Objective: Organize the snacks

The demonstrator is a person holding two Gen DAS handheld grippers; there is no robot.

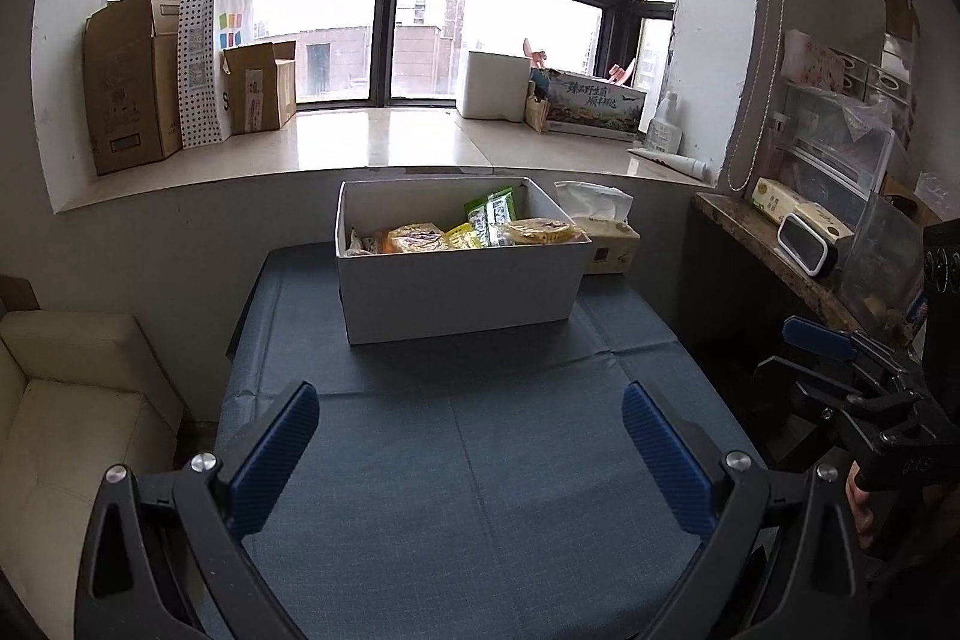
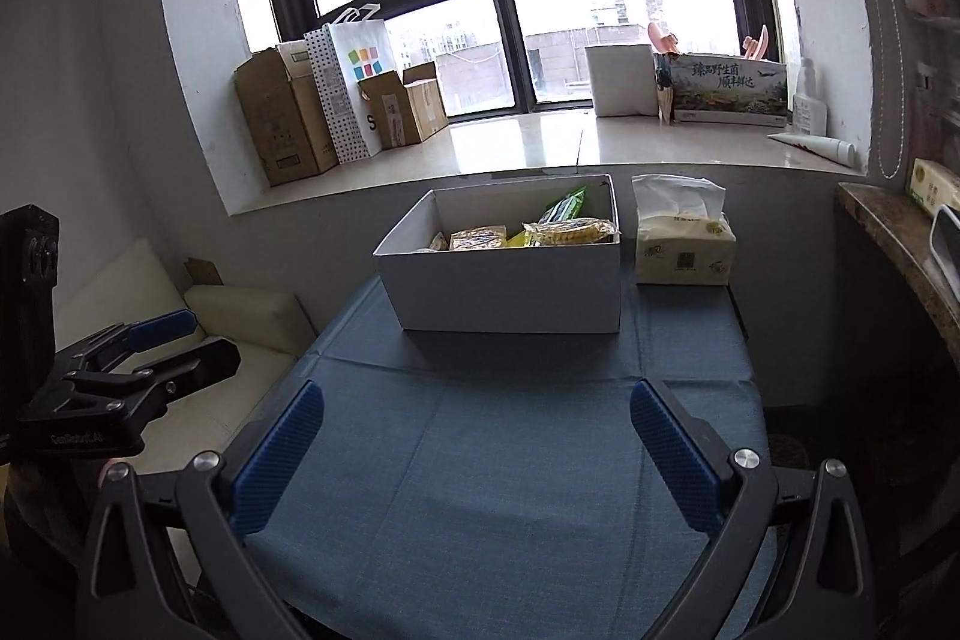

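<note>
The left tool (image 1: 470, 430) hangs wide open and empty above the blue-clothed worktop (image 1: 480, 490); the right tool (image 2: 477, 430) is likewise spread wide, holding nothing. Both are well short of the white box (image 1: 456, 292) at the worktop's far end, where the snack packets (image 1: 480, 229) lie heaped, beside a tissue pack (image 2: 684, 250). The packets look light, crinkly and probably slippery; pinching a sealed edge seems safest, since the contents may crush.

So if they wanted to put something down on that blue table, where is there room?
The blue cloth is bare between the white box and both open grippers, left and right. The back is crowded: the box beside the tissue pack. The box itself holds snacks.
</note>
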